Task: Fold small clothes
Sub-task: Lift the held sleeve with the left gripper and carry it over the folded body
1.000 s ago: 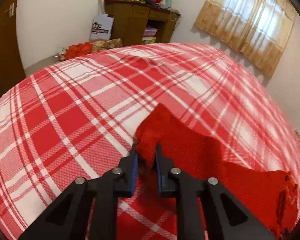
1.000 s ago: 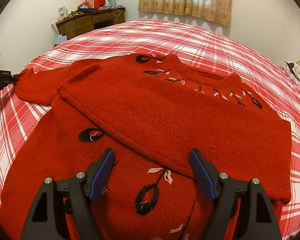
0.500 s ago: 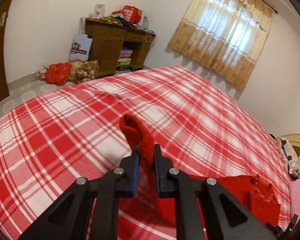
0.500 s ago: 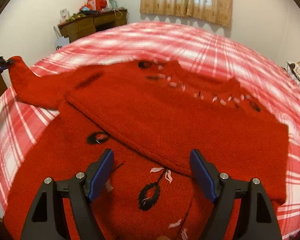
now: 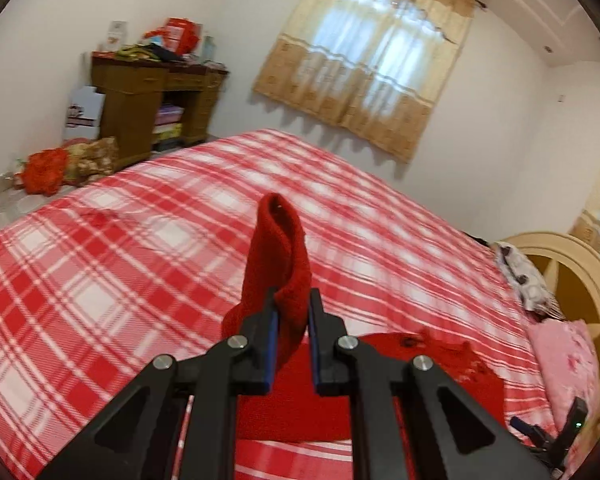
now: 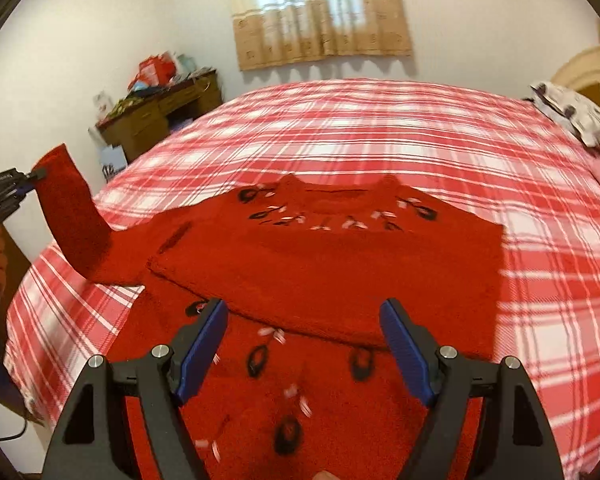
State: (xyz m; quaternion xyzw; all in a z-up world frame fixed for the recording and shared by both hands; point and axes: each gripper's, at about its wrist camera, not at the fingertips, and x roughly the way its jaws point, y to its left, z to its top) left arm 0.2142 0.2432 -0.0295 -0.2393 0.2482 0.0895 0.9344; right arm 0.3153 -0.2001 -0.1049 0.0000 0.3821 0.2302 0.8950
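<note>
A red knitted sweater with black and white leaf figures lies on the plaid bedspread, one sleeve folded across its chest. My left gripper is shut on the cuff end of the other sleeve, which stands up above the bed. From the right wrist view that sleeve rises at the far left, held by the left gripper with a hand below it. My right gripper hovers open over the sweater's lower body, nothing between its blue pads.
The red and white plaid bedspread covers the whole bed. A wooden desk piled with items stands against the far wall, with bags on the floor beside it. Pillows and a cream headboard lie at the right.
My left gripper has lifted the sleeve cuff off the bed, and the sleeve now hangs upright. My right gripper has risen and pulled back, still open above the sweater.
</note>
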